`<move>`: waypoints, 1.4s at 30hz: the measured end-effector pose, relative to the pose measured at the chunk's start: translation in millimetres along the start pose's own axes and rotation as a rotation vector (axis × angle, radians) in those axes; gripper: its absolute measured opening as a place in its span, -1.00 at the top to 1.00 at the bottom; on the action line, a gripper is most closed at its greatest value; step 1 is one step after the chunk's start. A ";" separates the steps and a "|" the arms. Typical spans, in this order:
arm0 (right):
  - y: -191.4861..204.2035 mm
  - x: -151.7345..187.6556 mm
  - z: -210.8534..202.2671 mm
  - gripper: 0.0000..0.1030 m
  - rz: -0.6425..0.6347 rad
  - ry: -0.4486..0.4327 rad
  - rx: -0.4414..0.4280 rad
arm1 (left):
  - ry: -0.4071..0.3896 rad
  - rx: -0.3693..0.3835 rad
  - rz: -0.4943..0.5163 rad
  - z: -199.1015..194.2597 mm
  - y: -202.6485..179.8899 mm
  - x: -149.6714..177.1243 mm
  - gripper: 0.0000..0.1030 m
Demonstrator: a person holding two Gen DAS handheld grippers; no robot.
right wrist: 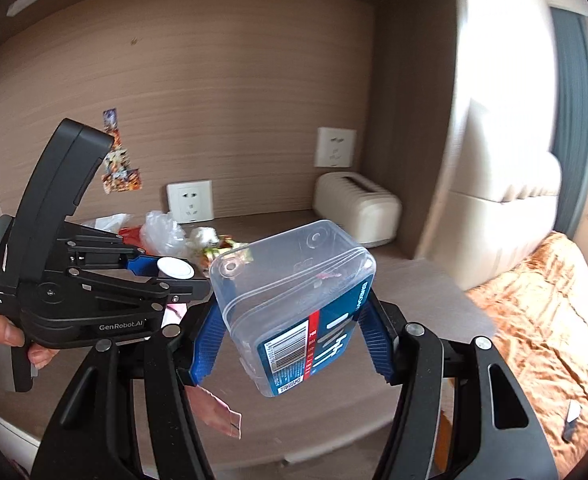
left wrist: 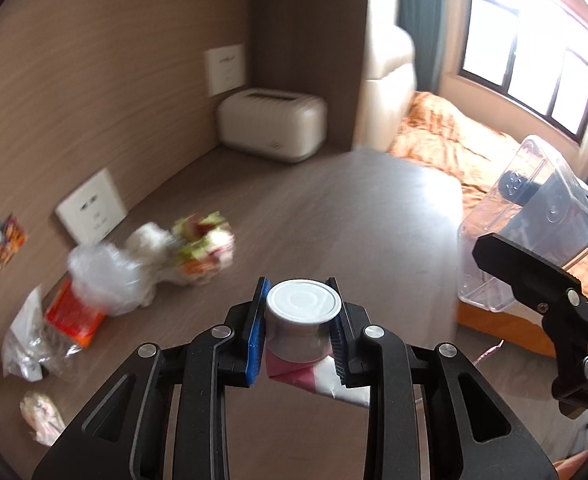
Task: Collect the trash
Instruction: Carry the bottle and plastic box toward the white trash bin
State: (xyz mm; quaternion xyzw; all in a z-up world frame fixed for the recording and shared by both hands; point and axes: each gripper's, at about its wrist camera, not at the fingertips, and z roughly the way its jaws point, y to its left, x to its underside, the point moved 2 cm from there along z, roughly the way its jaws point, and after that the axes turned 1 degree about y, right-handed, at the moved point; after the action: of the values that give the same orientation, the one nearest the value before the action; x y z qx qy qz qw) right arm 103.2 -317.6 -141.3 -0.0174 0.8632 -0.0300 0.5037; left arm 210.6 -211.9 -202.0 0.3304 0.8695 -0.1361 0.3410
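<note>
My left gripper [left wrist: 300, 320] is shut on a small grey can with a white lid [left wrist: 302, 316] and holds it above the brown desk. The can [right wrist: 175, 268] and left gripper [right wrist: 161, 270] also show in the right wrist view. My right gripper [right wrist: 294, 340] is shut on a clear plastic box [right wrist: 294, 296] with a blue label, held tilted above the desk's right part. The box [left wrist: 530, 232] shows at the right of the left wrist view. A pile of trash lies by the back wall: a clear bag [left wrist: 101, 280], a colourful wrapper [left wrist: 203, 246], an orange packet [left wrist: 73, 320].
A cream toaster-like appliance [left wrist: 271, 124] stands in the back corner. Wall sockets [left wrist: 91, 210] sit on the wood panel. A pink-and-white paper [left wrist: 318, 380] lies under the left gripper. More wrappers [left wrist: 41, 416] lie at the left. A bed with an orange cover [right wrist: 542, 320] is to the right.
</note>
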 end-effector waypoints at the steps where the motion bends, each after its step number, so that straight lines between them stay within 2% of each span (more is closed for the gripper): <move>1: -6.8 1.5 -9.9 -0.20 0.005 -0.005 0.020 | -0.004 0.008 0.015 -1.2 -10.9 -2.8 0.47; 7: -44.1 16.1 -61.6 -0.20 0.035 -0.008 0.128 | -0.011 0.100 0.108 -2.1 -88.2 -10.3 0.47; 16: -96.6 67.4 -128.1 -0.20 0.118 0.041 0.274 | 0.026 0.231 0.228 5.3 -202.0 4.6 0.47; 23: -124.2 109.6 -157.1 -0.20 0.172 0.082 0.329 | 0.060 0.291 0.279 15.1 -257.2 25.0 0.47; 28: -141.0 138.0 -156.3 -0.20 0.209 0.112 0.330 | 0.093 0.338 0.299 40.4 -285.3 46.7 0.47; 34: -164.8 194.9 -132.3 -0.20 0.259 0.175 0.328 | 0.136 0.353 0.351 87.2 -314.3 84.2 0.46; 39: -182.5 250.0 -93.8 -0.20 0.291 0.224 0.318 | 0.195 0.389 0.364 153.9 -330.7 125.5 0.46; 42: -193.6 287.2 -74.5 -0.20 0.311 0.246 0.311 | 0.214 0.376 0.395 192.9 -340.4 151.5 0.46</move>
State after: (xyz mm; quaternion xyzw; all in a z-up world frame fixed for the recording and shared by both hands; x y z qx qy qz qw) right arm -103.0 -525.4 -340.8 0.1973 0.8953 -0.0866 0.3900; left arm -2.8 -481.5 -442.6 0.5632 0.7788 -0.1903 0.2000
